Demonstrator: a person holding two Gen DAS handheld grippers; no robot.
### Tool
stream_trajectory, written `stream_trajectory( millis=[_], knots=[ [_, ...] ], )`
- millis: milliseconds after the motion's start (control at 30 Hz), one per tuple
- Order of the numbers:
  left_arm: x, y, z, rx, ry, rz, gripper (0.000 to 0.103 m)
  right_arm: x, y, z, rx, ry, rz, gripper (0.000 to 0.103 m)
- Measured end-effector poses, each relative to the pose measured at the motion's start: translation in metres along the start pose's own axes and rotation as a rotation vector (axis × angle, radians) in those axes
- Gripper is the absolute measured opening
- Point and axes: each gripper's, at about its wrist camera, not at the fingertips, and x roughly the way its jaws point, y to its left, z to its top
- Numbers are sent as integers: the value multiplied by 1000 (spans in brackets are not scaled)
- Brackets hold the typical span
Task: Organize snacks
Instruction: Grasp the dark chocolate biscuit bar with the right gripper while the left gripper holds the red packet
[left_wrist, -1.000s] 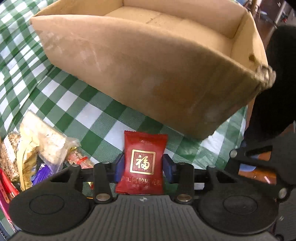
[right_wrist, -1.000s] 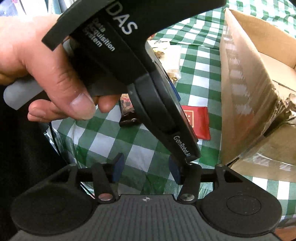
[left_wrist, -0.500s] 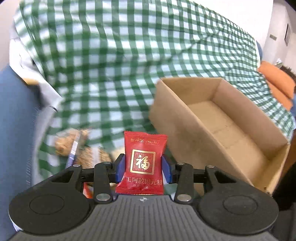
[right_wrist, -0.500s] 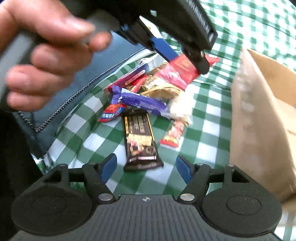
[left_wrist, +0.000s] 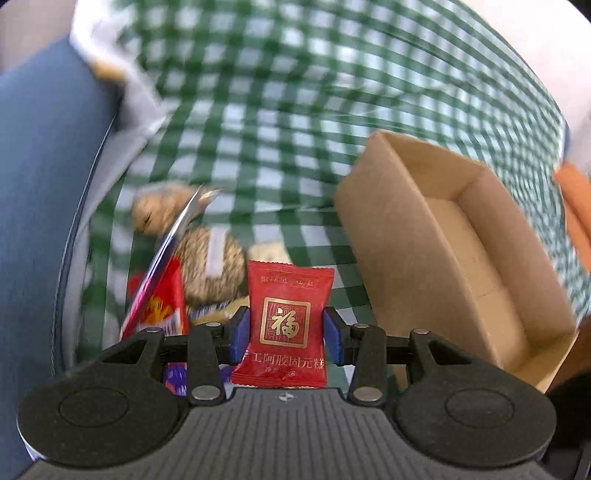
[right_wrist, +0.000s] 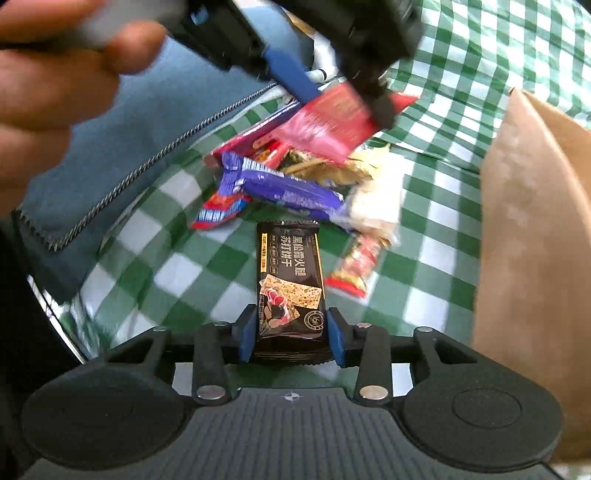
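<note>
left gripper (left_wrist: 287, 334) is clamped on the red snack packet (left_wrist: 288, 325), cardboard box (left_wrist: 458, 258) ahead to its right; carry it over the rim before letting go. right gripper (right_wrist: 291, 336) has just been closing on the black cracker bar (right_wrist: 290, 291), pads seemingly touching; lift straight

- red snack packet (left_wrist: 290, 325): gold square seal with 福, below it the line 手工阿胶固元糕
- black cracker packet (right_wrist: 290, 291): 黑松露火腿 and 苏打饼干, printed upside down as seen in the right wrist view
</note>
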Motion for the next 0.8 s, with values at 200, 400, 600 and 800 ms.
stream_trajectory(
  millis=[200,400,600,800],
  knots=[
    [2,28,-10,-245,95,-47,46,-13,-5,-20,4,90,-82,41],
    [7,28,-17,-225,139,-21,46,-12,-20,-23,87,63,-41,53],
    [38,9,-28,-82,318,62,46,2,-25,-17,102,40,-25,60],
    [53,3,-37,-19,367,121,48,0,-21,-16,82,45,-38,49]
  ],
)
